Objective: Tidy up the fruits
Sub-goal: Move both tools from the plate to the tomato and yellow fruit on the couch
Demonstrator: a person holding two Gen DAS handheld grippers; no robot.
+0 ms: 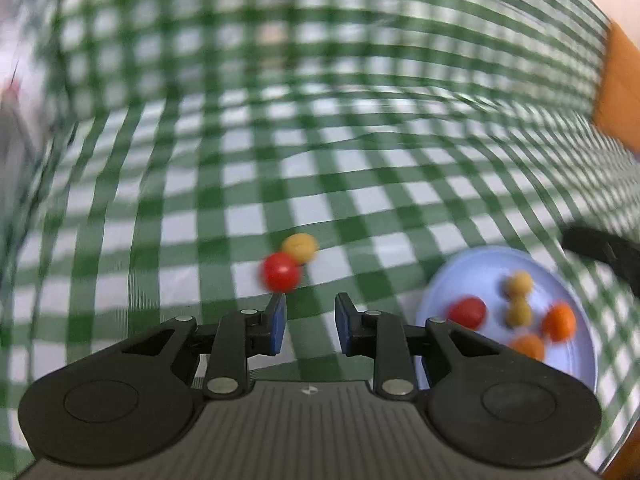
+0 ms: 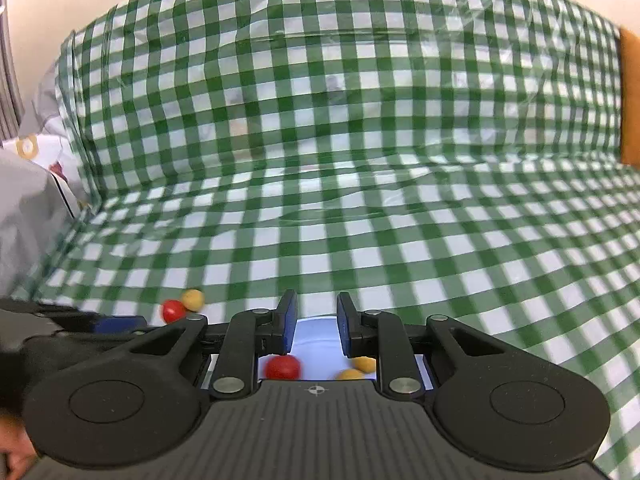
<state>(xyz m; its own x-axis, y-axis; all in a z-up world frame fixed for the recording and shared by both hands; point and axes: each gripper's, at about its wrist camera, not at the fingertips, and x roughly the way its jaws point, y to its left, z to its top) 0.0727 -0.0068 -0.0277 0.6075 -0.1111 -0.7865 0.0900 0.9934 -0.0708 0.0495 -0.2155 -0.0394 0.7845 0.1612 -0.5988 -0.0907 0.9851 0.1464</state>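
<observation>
My left gripper (image 1: 310, 322) is open, its two blue pads apart with nothing between them, and it hangs low over the green and white checked cloth (image 1: 320, 184). Just ahead of its left finger lies a red tomato (image 1: 280, 272), and a yellow fruit (image 1: 300, 247) touches it from behind. To the right of this gripper is a pale blue plate (image 1: 480, 268). On the plate I see another red tomato (image 1: 467, 312), two yellowish fruits (image 1: 519, 298) one behind the other, and two orange ones (image 1: 559, 322); the picture is blurred, so I cannot tell if the two yellowish ones touch.

My right gripper (image 2: 317, 326) is also open and empty. It stands over the same plate (image 2: 316, 336), whose rim shows between and under the fingers. Under it are a red tomato (image 2: 283, 367) and two yellow fruits (image 2: 358, 368). Far to the left in this view, on the cloth (image 2: 340, 140), the loose red tomato (image 2: 173, 311) and the yellow fruit (image 2: 193, 299) lie together, near the other gripper (image 2: 116, 324).
</observation>
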